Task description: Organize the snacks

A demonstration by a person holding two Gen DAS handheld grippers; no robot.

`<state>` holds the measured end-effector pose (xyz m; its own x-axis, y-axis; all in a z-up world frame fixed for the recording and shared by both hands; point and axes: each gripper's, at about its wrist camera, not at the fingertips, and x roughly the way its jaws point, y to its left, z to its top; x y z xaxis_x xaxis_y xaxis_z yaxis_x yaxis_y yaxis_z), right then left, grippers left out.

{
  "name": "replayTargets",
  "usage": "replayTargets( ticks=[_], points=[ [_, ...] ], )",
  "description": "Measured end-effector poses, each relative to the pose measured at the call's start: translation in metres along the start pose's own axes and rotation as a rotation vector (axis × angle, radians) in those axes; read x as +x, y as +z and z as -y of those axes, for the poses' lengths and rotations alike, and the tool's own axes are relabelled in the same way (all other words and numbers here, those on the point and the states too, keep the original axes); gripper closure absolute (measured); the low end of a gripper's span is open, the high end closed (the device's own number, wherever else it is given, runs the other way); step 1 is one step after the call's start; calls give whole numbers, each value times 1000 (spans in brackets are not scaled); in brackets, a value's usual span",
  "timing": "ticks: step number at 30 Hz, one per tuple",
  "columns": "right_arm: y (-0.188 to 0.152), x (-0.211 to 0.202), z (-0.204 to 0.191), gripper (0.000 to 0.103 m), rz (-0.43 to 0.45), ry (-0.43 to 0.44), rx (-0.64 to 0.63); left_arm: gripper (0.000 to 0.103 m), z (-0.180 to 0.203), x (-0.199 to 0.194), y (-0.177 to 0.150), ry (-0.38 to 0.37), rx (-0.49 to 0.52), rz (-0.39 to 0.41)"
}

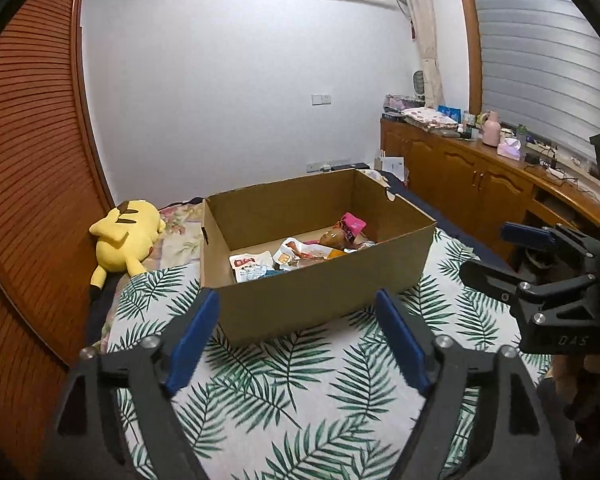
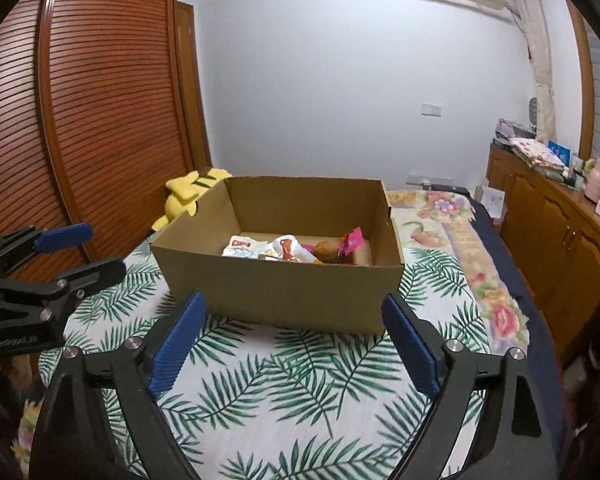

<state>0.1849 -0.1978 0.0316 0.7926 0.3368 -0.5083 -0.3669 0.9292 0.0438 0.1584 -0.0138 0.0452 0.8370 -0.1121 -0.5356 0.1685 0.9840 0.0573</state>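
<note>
An open cardboard box [image 1: 324, 292] stands on a bed with a palm-leaf cover; it also shows in the right wrist view [image 2: 284, 296]. Several snack packets [image 1: 300, 254] lie inside it, among them a pink-topped one [image 2: 350, 242] and a white one [image 2: 242, 245]. My left gripper [image 1: 298, 312] is open and empty, held just in front of the box's near wall. My right gripper [image 2: 292, 320] is open and empty, also just short of the box. Each gripper shows at the edge of the other's view: the right one [image 1: 496, 254], the left one [image 2: 96, 250].
A yellow plush toy [image 1: 126, 236] lies left of the box by the wooden louvred wardrobe [image 1: 32, 160]. A wooden cabinet [image 1: 480, 176] with clutter on top runs along the right wall. The leaf-print cover [image 2: 300, 392] spreads in front of the box.
</note>
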Motion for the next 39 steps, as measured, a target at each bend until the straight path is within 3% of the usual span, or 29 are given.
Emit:
replayTargets(
  ticks=[3, 14, 34, 39],
  points=[
    [-4, -10, -2, 0, 22, -19, 5, 13, 4, -7, -5, -1, -4, -3],
    [-13, -41, -6, 0, 57, -69, 12, 10, 13, -38, -18, 91, -32, 50],
    [-47, -95, -27, 0, 129, -140, 2, 9, 29, -84, -60, 75, -73, 100],
    [-58, -108, -28, 0, 129, -144, 13, 4, 34, -99, -67, 82, -68, 116]
  ],
)
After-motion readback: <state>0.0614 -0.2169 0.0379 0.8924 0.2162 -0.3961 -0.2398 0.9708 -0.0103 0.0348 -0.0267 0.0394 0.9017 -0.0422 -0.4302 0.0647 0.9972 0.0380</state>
